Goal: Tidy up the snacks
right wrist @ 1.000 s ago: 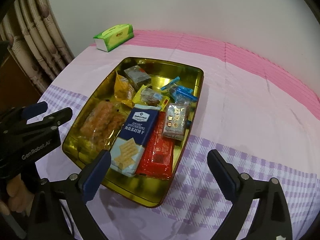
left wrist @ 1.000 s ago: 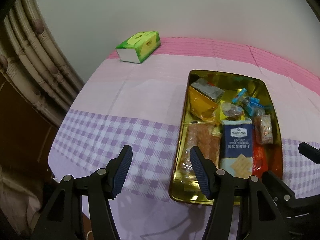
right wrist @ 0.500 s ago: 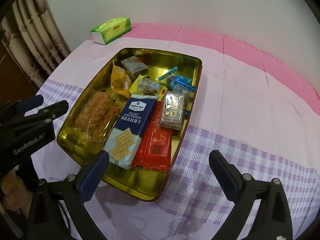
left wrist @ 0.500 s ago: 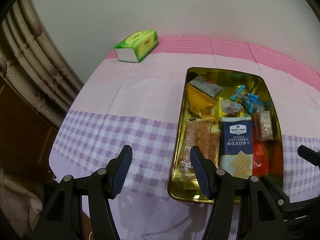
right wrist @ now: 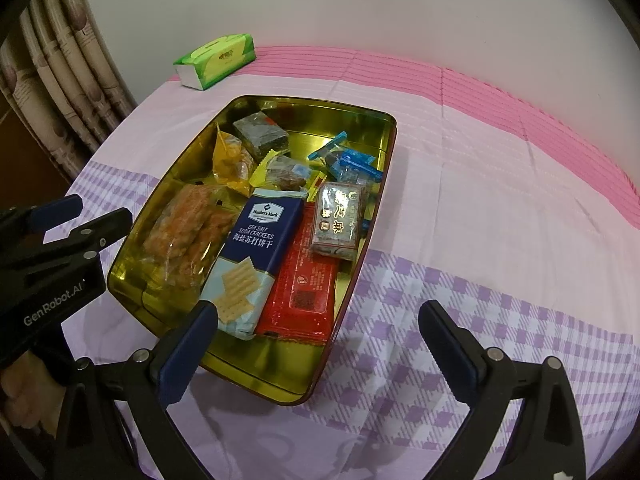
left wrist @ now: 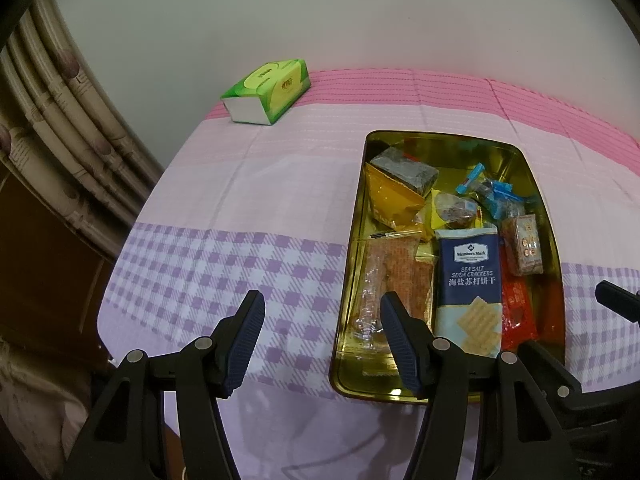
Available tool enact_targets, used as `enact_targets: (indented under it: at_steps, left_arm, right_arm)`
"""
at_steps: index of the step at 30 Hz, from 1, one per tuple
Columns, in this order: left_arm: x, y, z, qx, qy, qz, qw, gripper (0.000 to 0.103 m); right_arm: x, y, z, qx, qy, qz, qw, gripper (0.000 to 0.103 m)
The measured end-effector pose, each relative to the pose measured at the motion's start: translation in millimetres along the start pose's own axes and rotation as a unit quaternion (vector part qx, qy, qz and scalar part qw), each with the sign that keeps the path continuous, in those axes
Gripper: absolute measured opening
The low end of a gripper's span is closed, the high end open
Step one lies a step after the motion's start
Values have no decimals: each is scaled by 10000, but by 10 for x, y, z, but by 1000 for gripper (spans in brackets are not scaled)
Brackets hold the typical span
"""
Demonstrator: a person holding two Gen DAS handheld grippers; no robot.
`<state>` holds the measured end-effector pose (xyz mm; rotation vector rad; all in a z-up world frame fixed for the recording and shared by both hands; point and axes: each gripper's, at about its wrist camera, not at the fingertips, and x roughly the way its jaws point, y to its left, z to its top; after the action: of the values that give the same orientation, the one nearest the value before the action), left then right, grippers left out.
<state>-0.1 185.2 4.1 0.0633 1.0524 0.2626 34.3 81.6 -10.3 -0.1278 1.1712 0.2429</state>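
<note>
A gold tin tray (left wrist: 348, 280) (right wrist: 360, 280) on the tablecloth holds several snacks: a blue soda cracker pack (left wrist: 470, 280) (right wrist: 252, 256), a red packet (right wrist: 308, 284), an orange clear-wrapped snack (left wrist: 396, 276) (right wrist: 184, 228), a yellow bag (left wrist: 392, 200), a grey block (right wrist: 260, 134), a brown box (right wrist: 338, 220) and blue candies (right wrist: 352, 162). My left gripper (left wrist: 322, 336) is open and empty, hovering above the cloth at the tray's near left edge. My right gripper (right wrist: 318, 344) is wide open and empty above the tray's near right corner.
A green tissue box (left wrist: 268, 90) (right wrist: 218, 60) lies at the far left of the table by the wall. A curtain (left wrist: 60, 140) hangs at the left. The left gripper body (right wrist: 44, 264) shows in the right wrist view. The table's near edge is just under both grippers.
Both grippers have drawn back and risen slightly, so the tray sits a little farther away in both views. Both jaws stay open. Nothing in the tray has moved.
</note>
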Motion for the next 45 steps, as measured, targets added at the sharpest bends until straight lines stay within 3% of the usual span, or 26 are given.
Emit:
enact_targets:
  at_steps: [45]
  left_arm:
    - [65, -18, -19, -18, 168, -236, 9996, 61]
  right_arm:
    - [101, 48, -36, -125, 94, 8, 9999, 100]
